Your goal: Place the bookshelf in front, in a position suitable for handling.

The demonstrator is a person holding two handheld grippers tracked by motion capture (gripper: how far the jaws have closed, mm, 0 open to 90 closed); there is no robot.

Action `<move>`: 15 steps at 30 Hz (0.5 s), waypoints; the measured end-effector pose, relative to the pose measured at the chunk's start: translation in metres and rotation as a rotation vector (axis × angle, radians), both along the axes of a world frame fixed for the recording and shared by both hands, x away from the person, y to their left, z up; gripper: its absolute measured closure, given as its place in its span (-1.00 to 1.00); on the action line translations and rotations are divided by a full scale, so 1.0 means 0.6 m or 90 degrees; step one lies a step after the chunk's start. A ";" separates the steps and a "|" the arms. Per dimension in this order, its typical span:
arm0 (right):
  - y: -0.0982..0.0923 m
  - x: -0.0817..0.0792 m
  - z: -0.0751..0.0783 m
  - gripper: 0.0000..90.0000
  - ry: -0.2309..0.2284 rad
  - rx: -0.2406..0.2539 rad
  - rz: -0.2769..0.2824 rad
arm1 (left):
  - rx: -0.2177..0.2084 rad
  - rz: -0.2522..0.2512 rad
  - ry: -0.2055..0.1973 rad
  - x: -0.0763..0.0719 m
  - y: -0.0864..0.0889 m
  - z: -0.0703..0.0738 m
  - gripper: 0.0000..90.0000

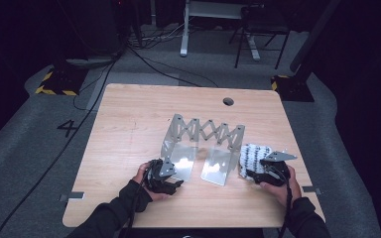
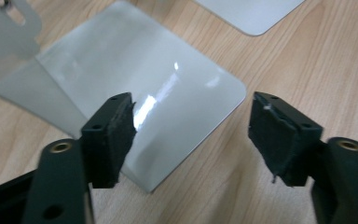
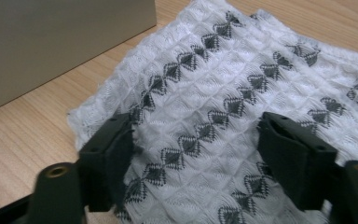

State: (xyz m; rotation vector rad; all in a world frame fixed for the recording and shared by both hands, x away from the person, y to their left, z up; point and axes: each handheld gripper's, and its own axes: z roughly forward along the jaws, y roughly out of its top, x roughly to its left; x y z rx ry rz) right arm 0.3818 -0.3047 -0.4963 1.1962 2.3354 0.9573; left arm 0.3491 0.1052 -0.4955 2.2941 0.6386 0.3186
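The folded cloth [image 3: 242,107] lies just right of the metal rack [image 1: 206,144], directly under the right gripper [image 3: 193,158], whose jaws stand apart over it. The left gripper [image 2: 191,135], jaws apart too, hovers over the rack's left plate [image 2: 135,88].

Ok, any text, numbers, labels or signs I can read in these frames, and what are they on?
"4": a dark numeral marked on the grey floor left of the table.
Nothing else reads: the metal rack bears no lettering, and the white cloth has a dark diamond pattern, not writing.
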 end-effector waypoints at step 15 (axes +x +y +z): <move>-0.028 0.002 0.002 0.71 -0.026 0.004 -0.035 | -0.011 -0.020 0.026 -0.005 -0.008 -0.013 -0.51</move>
